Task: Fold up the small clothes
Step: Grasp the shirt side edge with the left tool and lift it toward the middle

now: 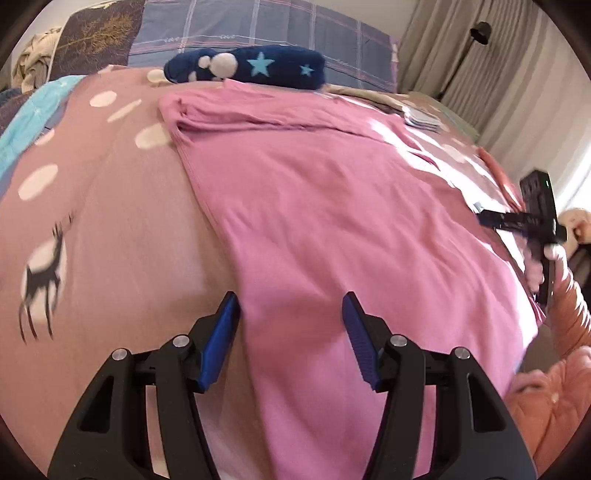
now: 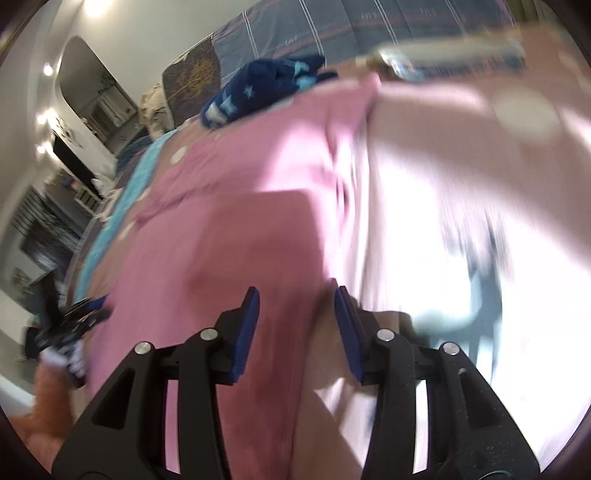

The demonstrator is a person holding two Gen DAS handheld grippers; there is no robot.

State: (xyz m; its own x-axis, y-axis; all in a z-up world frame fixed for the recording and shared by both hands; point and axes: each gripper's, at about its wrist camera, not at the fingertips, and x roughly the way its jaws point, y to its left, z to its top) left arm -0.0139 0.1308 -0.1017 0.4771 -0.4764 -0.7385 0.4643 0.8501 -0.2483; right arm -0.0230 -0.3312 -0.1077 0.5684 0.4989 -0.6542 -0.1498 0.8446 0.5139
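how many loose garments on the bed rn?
2. Pink garment spread flat across the bedspread, in front of both hand-held grippers. Navy star-print piece bunched beyond it, near the plaid pillow. More may be hidden off-frame.

The pink garment (image 1: 332, 221) lies flat across the bedspread (image 1: 110, 229), and nothing rises from it, so a gripper could pass freely over its middle. At its far edge the navy star-print bundle (image 1: 255, 66) blocks the way. The other gripper (image 1: 480, 218) occupies the right edge. Left, the bedspread lies open.
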